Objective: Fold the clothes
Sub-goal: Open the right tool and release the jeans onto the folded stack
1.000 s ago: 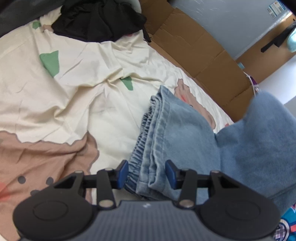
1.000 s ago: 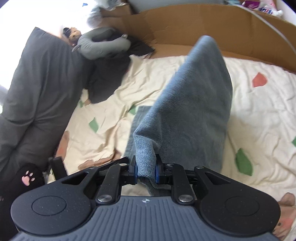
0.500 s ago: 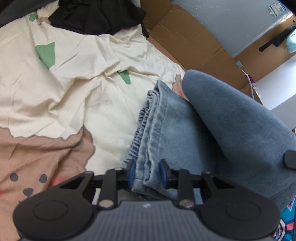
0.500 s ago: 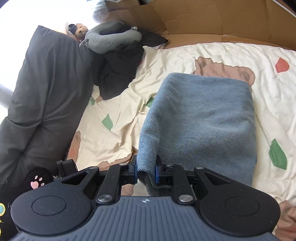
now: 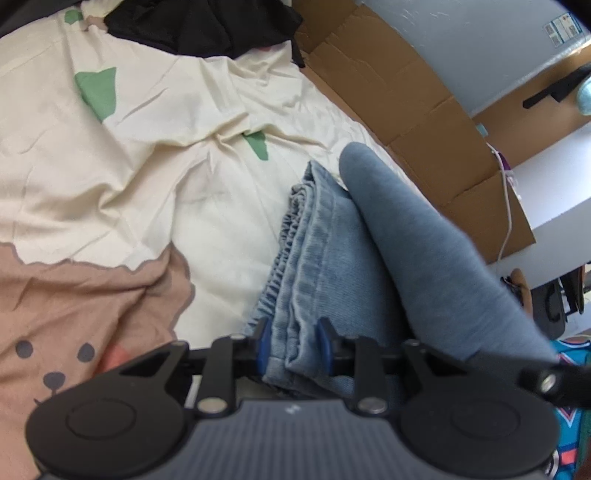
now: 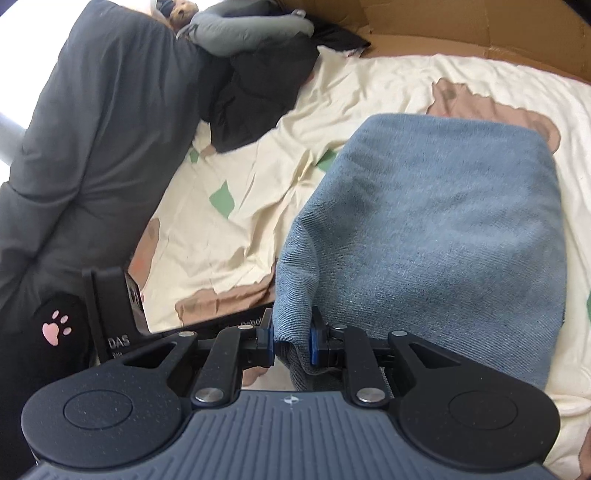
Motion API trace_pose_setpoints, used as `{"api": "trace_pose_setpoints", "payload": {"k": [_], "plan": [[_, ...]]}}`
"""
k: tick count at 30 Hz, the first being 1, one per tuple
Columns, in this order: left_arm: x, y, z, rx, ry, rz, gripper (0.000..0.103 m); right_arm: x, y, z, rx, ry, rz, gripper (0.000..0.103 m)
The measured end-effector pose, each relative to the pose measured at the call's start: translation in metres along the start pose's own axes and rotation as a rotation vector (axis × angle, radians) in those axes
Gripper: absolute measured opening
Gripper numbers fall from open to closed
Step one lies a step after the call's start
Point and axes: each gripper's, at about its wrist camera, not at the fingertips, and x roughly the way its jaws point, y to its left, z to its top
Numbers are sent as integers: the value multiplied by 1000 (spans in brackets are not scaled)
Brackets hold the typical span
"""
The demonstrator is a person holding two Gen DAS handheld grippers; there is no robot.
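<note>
Blue jeans, folded over, elastic waistband stacked, on bedsheet.

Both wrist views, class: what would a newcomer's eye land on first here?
The blue jeans, folded over in the middle of the cream bedsheet, with the right gripper pinching one edge and the left gripper clamped on the elastic waistband. Next, the black clothes heaped at the far end.

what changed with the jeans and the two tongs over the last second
The right tongs carried their end of the jeans over and down, so the raised flap now lies as a fold along the bed. The left tongs have just been closing and now pinch the waistband end. Unchanged: the right grip, the cream bedsheet, and the black clothes at the far end.
</note>
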Motion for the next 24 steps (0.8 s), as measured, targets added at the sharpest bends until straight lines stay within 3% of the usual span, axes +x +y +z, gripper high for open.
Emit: {"api": "trace_pose_setpoints", "payload": {"k": [7,10,12,17,20,24], "plan": [[-10,3,2,-26,-3,-10,27,22,-6,-14,-28,42,2,18],[-24,2,11,-38,-44,-11,25,28,-11,-17,0,47,25,29],[-31,2,19,-57,-65,-30,27,28,-15,-18,34,46,49,40],[-28,-4,33,-51,-60,-40,28,22,-26,-21,140,30,87,43],[-22,-8,36,-39,-46,-54,29,11,-29,-23,183,23,112,50],[-16,-18,48,3,-54,-72,38,-2,-28,-27,191,23,150,51]]}}
